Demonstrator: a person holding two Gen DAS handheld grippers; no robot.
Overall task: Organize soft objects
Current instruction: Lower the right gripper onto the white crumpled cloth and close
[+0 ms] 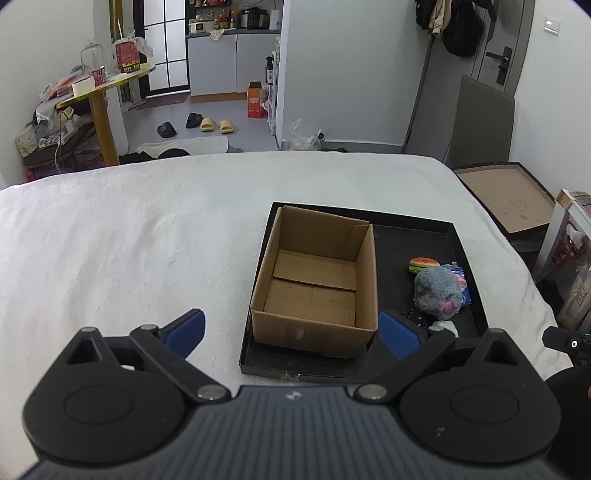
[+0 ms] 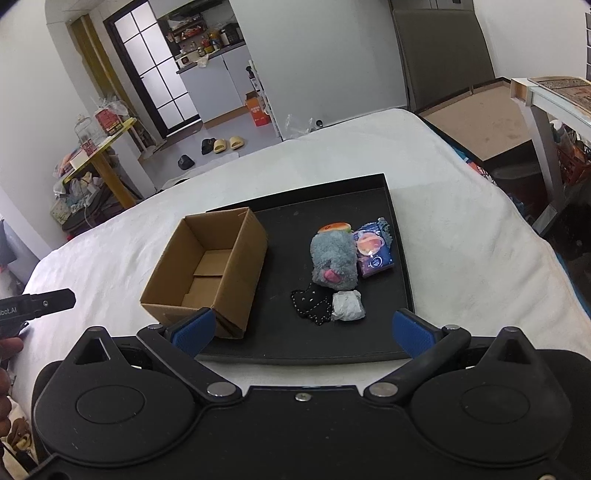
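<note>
Left gripper (image 1: 291,334) is spread wide with nothing in it, hanging over the near edge of the black tray (image 2: 400,258) on the white bedspread (image 1: 129,240). The cardboard box (image 2: 207,273) sits empty on the tray's left side. To its right: a grey plush (image 2: 334,264) half hiding a little burger toy (image 2: 334,227), a blue packet (image 2: 373,251), dark fabric (image 2: 312,306) that's hard to identify, and a white wad (image 2: 347,305). Right gripper (image 2: 303,332) is wide open and empty too.

A small home: a bed (image 1: 147,229), slippers (image 1: 218,124) on the floor, kitchen cabinets (image 1: 232,62) beyond, coats (image 1: 454,22) hung by the door.
</note>
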